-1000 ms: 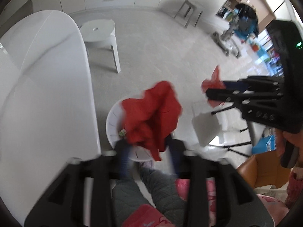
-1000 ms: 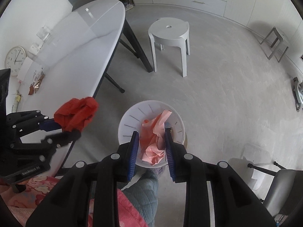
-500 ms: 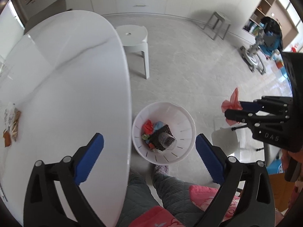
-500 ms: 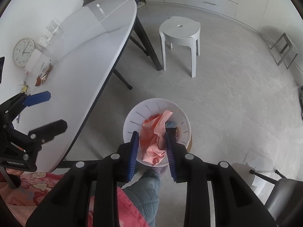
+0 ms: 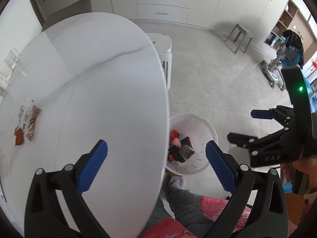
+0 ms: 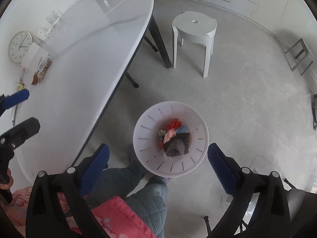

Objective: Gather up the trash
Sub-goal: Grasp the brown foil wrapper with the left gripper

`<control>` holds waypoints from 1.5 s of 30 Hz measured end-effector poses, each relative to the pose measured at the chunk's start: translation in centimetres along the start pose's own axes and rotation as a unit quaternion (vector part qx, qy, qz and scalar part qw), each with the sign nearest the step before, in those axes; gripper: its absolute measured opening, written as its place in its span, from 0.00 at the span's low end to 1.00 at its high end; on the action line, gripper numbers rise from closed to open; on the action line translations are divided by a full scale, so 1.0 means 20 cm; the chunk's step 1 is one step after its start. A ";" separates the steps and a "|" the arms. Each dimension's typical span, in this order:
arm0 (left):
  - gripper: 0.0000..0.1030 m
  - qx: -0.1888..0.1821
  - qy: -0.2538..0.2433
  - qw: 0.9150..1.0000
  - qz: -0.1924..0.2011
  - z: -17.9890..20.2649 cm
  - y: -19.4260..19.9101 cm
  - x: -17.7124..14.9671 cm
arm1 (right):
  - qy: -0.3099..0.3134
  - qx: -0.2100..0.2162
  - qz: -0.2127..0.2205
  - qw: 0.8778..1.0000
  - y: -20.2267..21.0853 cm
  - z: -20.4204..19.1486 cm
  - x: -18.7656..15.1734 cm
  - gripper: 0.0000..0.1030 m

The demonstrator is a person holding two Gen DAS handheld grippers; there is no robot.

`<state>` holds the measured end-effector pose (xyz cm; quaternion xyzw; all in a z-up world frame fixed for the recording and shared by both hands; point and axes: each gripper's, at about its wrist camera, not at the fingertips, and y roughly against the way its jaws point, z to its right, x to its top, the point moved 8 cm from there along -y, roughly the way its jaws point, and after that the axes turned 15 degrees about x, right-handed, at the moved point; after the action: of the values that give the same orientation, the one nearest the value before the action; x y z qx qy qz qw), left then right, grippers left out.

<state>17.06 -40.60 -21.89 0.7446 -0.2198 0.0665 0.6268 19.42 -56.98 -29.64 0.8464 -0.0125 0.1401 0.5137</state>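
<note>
A white slotted bin (image 6: 150, 119) stands on the floor beside the table. It holds crumpled trash (image 6: 174, 136), with red paper (image 6: 174, 124) and pink paper (image 6: 169, 135) on top. My right gripper (image 6: 158, 148) hangs above the bin; its jaws are opening and nothing is between them. My left gripper (image 5: 156, 146) stands open and empty over the edge of the white table (image 5: 89, 79), with the bin (image 5: 206, 138) below to its right. Each gripper shows in the other view: the right gripper (image 5: 242, 126) and the left gripper (image 6: 29, 109).
A snack packet (image 5: 27, 123) and small scraps lie at the table's left side. A white stool (image 6: 194, 25) stands beyond the bin, a grey stool (image 5: 239, 35) farther off. A person's quilted legs (image 6: 150, 194) are right below the bin.
The left gripper dropped the red paper into the bin and swung left over the table. The right gripper opened and the pink paper fell into the bin.
</note>
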 end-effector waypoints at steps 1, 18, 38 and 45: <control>0.92 0.002 0.005 1.000 0.001 -0.03 0.00 0.00 | 0.001 -0.003 0.002 1.000 0.00 -0.01 0.02 0.97; 0.92 0.085 0.175 0.981 0.019 -1.10 -0.07 -0.12 | 0.132 0.046 0.006 0.990 -0.23 -0.90 0.59 0.97; 0.91 0.121 0.258 0.958 -0.028 -2.06 -0.65 -0.29 | 0.204 0.077 -0.053 0.975 -0.86 -1.73 0.89 0.97; 0.83 0.120 0.262 0.957 -0.036 -2.09 -0.79 -0.26 | 0.202 0.071 -0.066 0.975 -0.93 -1.74 0.89 0.97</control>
<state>26.28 2.72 -29.60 0.7780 -0.0114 0.2624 0.5707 31.82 -15.52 -26.24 0.8337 0.1572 0.2745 0.4527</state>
